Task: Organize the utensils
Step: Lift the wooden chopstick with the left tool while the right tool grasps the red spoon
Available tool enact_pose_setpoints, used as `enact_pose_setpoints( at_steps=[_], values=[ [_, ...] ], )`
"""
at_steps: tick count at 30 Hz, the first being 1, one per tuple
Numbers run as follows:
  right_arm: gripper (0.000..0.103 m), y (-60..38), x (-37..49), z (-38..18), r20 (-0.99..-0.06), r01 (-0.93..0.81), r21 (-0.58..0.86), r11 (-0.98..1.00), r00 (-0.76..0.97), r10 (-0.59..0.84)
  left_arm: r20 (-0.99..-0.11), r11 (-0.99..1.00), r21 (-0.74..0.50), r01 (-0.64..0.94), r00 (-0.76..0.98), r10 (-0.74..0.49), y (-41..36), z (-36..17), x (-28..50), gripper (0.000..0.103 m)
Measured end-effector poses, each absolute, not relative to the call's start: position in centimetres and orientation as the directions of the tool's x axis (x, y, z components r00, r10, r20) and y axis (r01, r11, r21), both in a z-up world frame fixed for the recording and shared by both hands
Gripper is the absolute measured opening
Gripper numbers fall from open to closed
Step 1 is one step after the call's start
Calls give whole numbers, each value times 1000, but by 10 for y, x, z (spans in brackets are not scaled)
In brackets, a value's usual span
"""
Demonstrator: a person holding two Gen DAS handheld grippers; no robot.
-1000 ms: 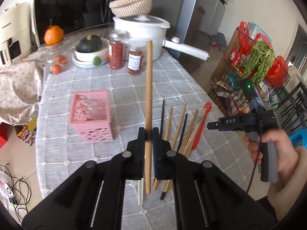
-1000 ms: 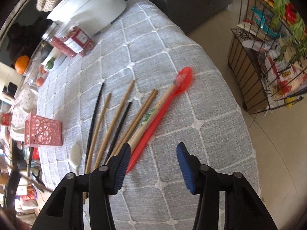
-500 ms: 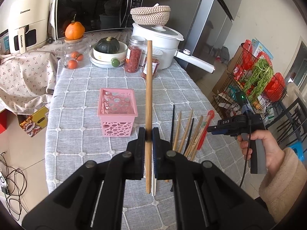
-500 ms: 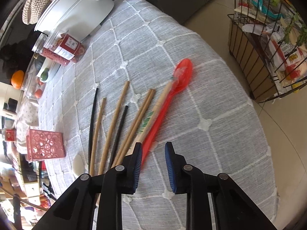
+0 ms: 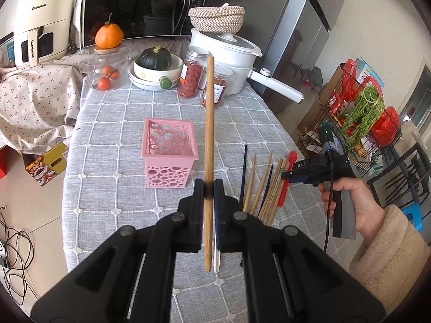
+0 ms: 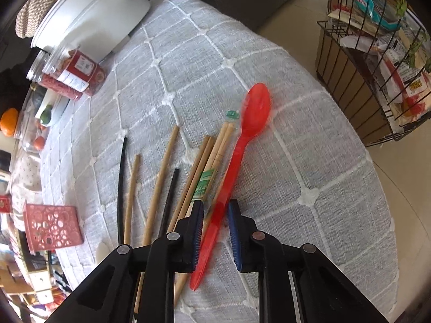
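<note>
My left gripper is shut on a wooden chopstick and holds it upright above the table, to the right of the pink perforated basket. Several wooden and black chopsticks and a red plastic spoon lie in a row on the grey checked tablecloth. My right gripper hovers low over the red spoon's handle, its jaws narrowly apart on either side of it. The wrapped chopstick pair lies just left of the spoon. The pink basket shows at the left of the right wrist view.
Jars, a white pot, a bowl with a squash, oranges and a microwave stand at the table's far end. A wire rack stands on the floor past the table's right edge.
My left gripper has risen and pulled back with the chopstick. My right gripper has narrowed its jaws and moved down over the red spoon's handle.
</note>
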State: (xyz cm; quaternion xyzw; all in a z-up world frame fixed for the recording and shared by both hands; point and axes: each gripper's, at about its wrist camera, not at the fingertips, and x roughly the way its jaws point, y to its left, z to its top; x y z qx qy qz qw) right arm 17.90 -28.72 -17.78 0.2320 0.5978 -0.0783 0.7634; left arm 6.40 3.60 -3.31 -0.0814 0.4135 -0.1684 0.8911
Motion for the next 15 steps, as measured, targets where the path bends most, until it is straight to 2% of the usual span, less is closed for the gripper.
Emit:
enact_pose_setpoints(
  at_steps=[1,3,11,15],
  values=[
    [11,-286,180,-178,-949,396,258,881,274,155,-708,930,-287,230,603,-368,37,-33,65,8],
    [9,-284,181,-178,-948,390,263,883,272,162,-706,930,-288,229,606,-367,38,-32,64,8],
    [4,-280,172,-166,-950,344,243,907,274,151,-710,933,-283,221,605,-359,41,-34,64,8],
    [4,-285,158,-164,-950,331,275,902,238,203,-713,934,-281,221,603,-358,41,-34,64,8]
  ],
)
